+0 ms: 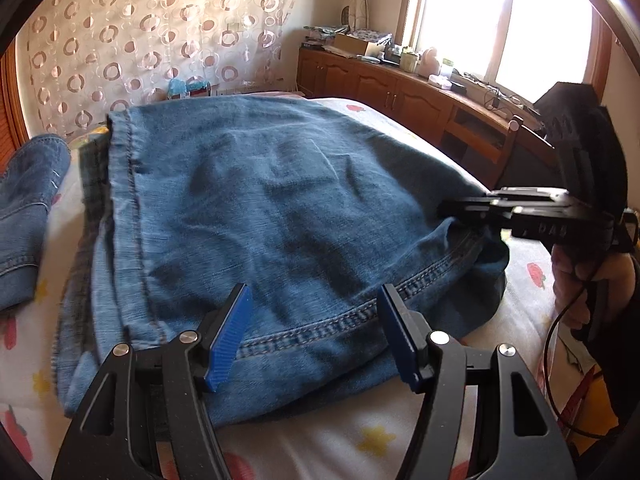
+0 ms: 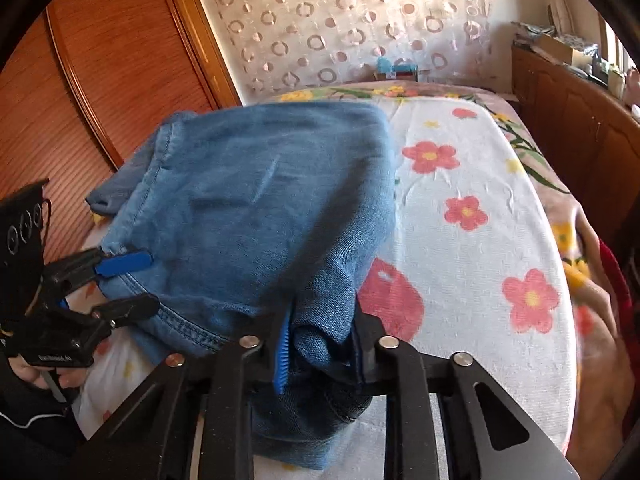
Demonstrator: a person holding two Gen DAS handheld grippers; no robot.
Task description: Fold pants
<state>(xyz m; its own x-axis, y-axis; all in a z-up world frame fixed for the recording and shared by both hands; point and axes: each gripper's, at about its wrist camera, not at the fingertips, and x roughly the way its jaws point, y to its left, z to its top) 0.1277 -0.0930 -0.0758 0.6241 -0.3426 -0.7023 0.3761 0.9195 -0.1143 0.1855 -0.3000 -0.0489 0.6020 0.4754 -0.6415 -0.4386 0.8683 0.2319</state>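
Observation:
Blue jeans (image 1: 260,216) lie folded in a thick stack on the flowered bed sheet (image 1: 380,436). My left gripper (image 1: 314,332) is open, its blue pads on either side of the stitched hem at the near edge, above the cloth. My right gripper (image 2: 320,356) is shut on a bunched corner of the jeans (image 2: 260,200) and holds it a little off the bed. In the left wrist view the right gripper (image 1: 448,210) comes in from the right onto the jeans' edge. In the right wrist view the left gripper (image 2: 132,280) is at the left, open over the hem.
A wooden cabinet (image 1: 400,88) with clutter runs along the bed's right side under a bright window. A wooden wardrobe (image 2: 100,80) stands to the left. Another piece of denim (image 1: 28,208) lies at the far left of the bed.

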